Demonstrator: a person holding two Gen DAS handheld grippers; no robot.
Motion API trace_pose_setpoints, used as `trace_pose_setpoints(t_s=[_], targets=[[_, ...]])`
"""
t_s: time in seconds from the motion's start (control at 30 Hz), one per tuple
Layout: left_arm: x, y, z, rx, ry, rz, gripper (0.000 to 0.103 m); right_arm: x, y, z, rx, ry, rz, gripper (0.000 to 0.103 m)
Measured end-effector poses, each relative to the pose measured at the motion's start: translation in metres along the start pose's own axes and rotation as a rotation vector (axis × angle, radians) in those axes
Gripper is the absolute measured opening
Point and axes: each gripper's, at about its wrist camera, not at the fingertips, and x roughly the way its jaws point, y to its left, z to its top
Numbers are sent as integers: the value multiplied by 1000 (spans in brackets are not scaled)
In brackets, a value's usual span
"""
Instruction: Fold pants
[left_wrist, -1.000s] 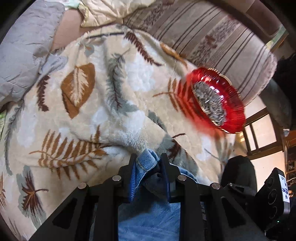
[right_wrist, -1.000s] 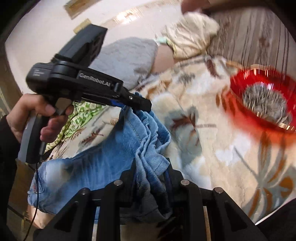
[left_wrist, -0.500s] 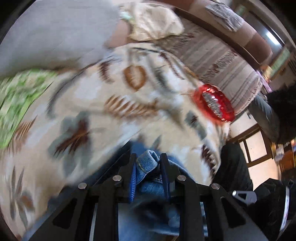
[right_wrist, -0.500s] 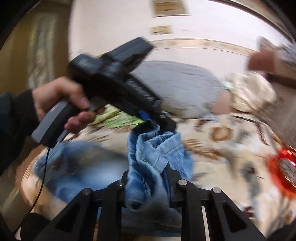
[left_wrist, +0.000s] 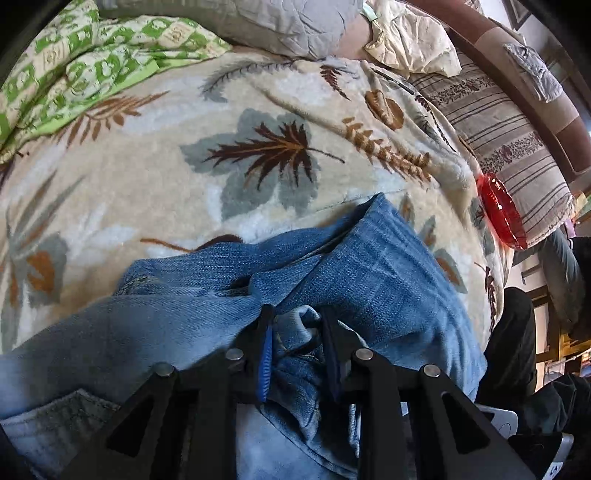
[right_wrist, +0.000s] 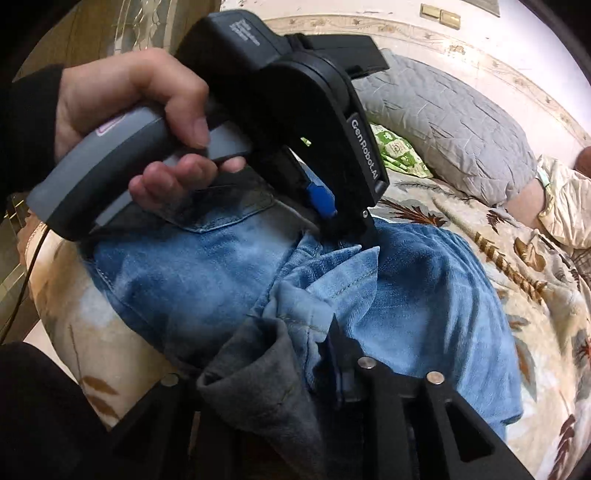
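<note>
Blue denim pants (left_wrist: 369, 273) lie folded over on a cream leaf-patterned blanket (left_wrist: 184, 173). My left gripper (left_wrist: 297, 332) is shut on a bunched hem of the pants, low over the fabric. In the right wrist view the pants (right_wrist: 424, 295) lie doubled over, with a back pocket (right_wrist: 225, 210) at the upper left. My right gripper (right_wrist: 317, 343) is shut on a hem edge; its left finger is hidden under grey-lined fabric (right_wrist: 258, 387). The left gripper (right_wrist: 347, 232), held in a hand, pinches the denim just above it.
A red glass bowl (left_wrist: 500, 210) sits at the blanket's right edge by a striped cushion (left_wrist: 506, 129). A grey pillow (right_wrist: 450, 122) and a green patterned cloth (left_wrist: 74, 70) lie at the far side. The bed edge is near at lower left (right_wrist: 70, 332).
Both grippers have carried the hems back across the bed, away from the red bowl, and brought them down onto the upper part of the pants, doubling them over.
</note>
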Motion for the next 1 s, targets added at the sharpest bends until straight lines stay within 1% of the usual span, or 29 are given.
trace_pose_setpoints(t_s=[0.03,0.07,0.1,0.13,0.17,0.2,0.27,0.33,0.4,0.43,0.53,0.63,0.67,0.73,0.8,0.83,0.9,0.97,1.0], targets=[[-7,-3,0,0,-12,11,44,-1,-3,2,-8,5,2,59],[-14,-5,-1,-2,-27,11,62,-9,-7,3,-15,-9,23,82],[-24,-9,-2,-8,-49,5,78,-21,-12,3,-15,-46,39,88],[-35,-12,-3,-17,-76,20,84,-29,-15,2,-14,-77,40,92],[-45,-14,-5,-30,-101,43,91,-45,-21,1,-23,-126,38,93],[-55,-16,-8,-55,-125,55,91,-56,-26,1,-34,-152,45,95],[-65,-18,-13,-99,-132,34,91,-78,-39,0,-37,-194,81,96],[-69,-20,-20,-138,-130,51,91,-97,-55,2,-18,-217,115,97],[-69,-20,-30,-171,-117,67,91,-111,-73,7,-1,-244,136,101],[-67,-20,-34,-187,-110,68,91,-114,-89,10,6,-250,156,102],[-61,-17,-45,-251,-92,51,91,-105,-126,24,-9,-231,231,102],[-58,-11,-57,-332,-98,8,91,-85,-151,39,-46,-167,287,102],[-56,-10,-60,-364,-102,-10,91,-73,-161,45,-62,-121,317,102],[-49,-5,-66,-437,-99,-57,91,-49,-175,57,-93,-40,338,102],[-39,-2,-71,-492,-88,-85,91,-27,-180,64,-143,44,363,102],[-34,0,-73,-513,-78,-87,91,-14,-179,69,-180,89,372,102],[-25,5,-75,-553,-72,-86,91,9,-178,76,-234,153,383,102],[-20,12,-76,-600,-85,-100,91,29,-177,81,-237,204,378,102],[-20,14,-75,-620,-95,-106,91,43,-179,85,-215,243,395,102]])
